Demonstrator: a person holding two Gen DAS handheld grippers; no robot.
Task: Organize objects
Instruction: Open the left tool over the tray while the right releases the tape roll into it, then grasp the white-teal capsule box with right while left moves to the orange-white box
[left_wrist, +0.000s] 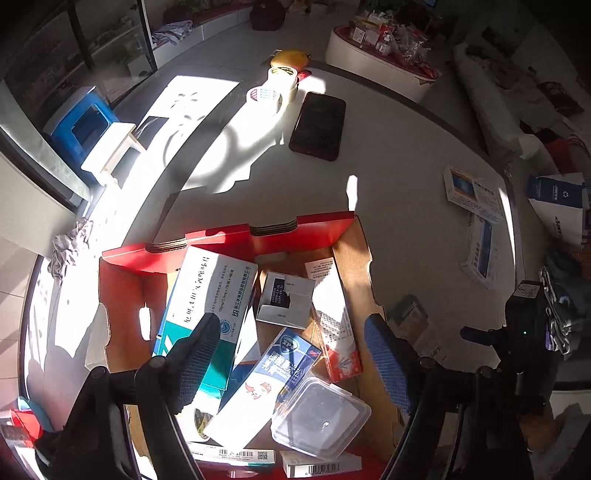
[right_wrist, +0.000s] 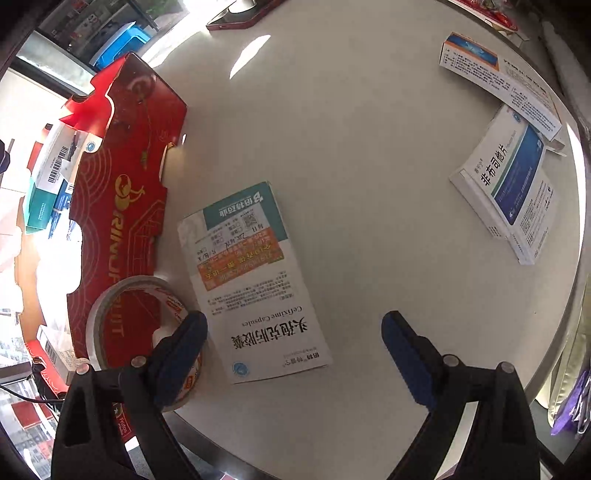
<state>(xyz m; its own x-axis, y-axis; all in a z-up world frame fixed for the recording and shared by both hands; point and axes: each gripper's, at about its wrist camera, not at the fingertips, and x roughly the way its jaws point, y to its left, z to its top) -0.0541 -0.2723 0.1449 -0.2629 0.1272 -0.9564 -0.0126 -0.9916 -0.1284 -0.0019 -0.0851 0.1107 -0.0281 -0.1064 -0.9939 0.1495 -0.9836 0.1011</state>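
White table (right_wrist: 369, 184), tape roll (right_wrist: 147, 332) right view only, phone (left_wrist: 318, 125) left only

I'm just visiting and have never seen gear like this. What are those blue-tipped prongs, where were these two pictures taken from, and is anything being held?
No robot here: a person holds a two-finger gripper in each hand, with a camera on each looking along its fingers. The left gripper hangs open over a red box filled with medicine packs. The right gripper hangs open over a white pack on the table, beside a tape roll. Neither holds anything. Two more packs and a phone lie farther off.
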